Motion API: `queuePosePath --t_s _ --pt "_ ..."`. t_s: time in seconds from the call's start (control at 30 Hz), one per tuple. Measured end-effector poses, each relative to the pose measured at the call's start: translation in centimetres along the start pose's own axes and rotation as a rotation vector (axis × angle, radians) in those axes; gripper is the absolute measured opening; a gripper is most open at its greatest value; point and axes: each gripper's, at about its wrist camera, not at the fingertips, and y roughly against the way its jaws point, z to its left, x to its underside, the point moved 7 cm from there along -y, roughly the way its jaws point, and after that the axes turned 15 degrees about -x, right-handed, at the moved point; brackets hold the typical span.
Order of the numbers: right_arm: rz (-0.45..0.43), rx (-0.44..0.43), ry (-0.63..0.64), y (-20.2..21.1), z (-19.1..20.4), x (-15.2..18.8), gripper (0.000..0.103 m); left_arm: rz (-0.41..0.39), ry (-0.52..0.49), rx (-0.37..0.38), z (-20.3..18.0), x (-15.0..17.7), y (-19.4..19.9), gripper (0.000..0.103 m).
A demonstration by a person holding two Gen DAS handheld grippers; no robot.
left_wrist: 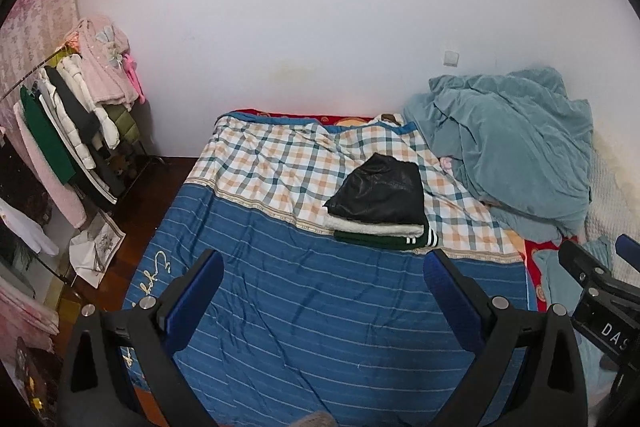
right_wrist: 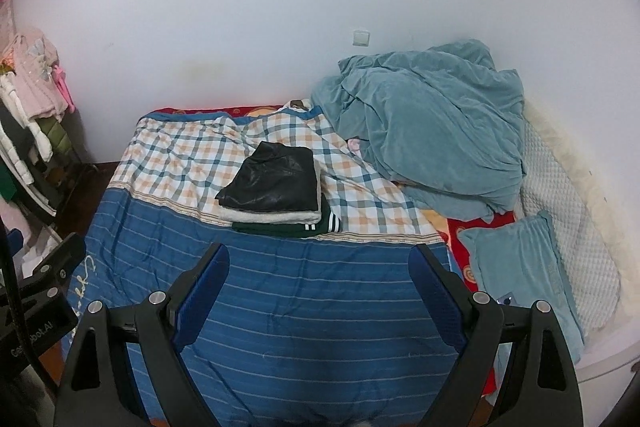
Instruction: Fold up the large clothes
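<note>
Both tools are spread wide with nothing in them — left tool and right tool hover over the blue striped quilt. Further out, the folded clothes stack — black on white on green — sits on the bed's plaid part, near a crumpled teal blanket.

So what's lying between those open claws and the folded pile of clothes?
Only bare blue striped bedspread lies between the right gripper and the folded clothes stack; both wrist views show it.

The right gripper shows "DAS"; the left gripper shows "bot.AI"; the blanket has curly writing, too hard to read.
</note>
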Motion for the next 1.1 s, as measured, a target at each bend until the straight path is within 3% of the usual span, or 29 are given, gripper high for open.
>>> queuePosePath --t_s 0.4,1.1 --pt "-0.042 -0.033 0.02 0.4 0.2 -1.7 0.095 -0.043 0.012 -0.002 0.1 -0.8 1.0 0.103" --pt "-0.042 -0.049 0.02 0.1 0.0 -2.2 0.096 -0.06 0.009 0.001 -0.6 -1.5 1.4 0.103"
